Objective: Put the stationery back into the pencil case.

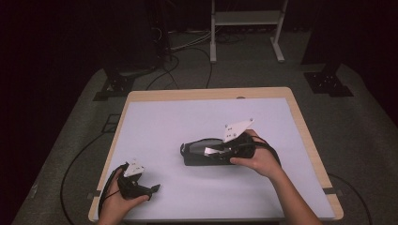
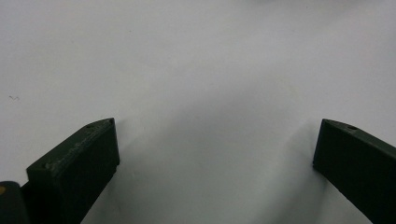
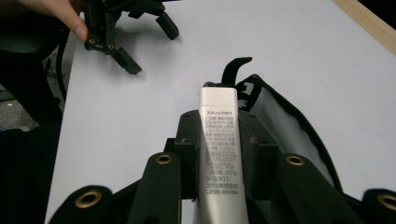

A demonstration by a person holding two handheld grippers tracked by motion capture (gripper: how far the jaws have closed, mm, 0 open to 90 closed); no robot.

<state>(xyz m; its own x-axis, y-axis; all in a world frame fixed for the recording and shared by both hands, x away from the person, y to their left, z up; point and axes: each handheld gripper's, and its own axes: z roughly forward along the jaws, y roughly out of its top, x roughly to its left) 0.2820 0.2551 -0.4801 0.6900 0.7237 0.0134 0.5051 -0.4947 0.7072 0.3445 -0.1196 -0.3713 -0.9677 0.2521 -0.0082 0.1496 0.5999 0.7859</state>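
High view: right gripper (image 1: pixel 220 151) over pouch (image 1: pixel 199 152) mid-table; left gripper (image 1: pixel 152 190) well apart at near-left edge. Left gripper view: jaws spread, nothing btwn. Right gripper view: jaws clamp glue stick (image 3: pixel 219 144), long axis pointing fwd into pouch mouth.

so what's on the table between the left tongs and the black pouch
Nothing: in the high view, bare white table separates the left tongs from the black pouch, where the right tongs grip a white glue stick.
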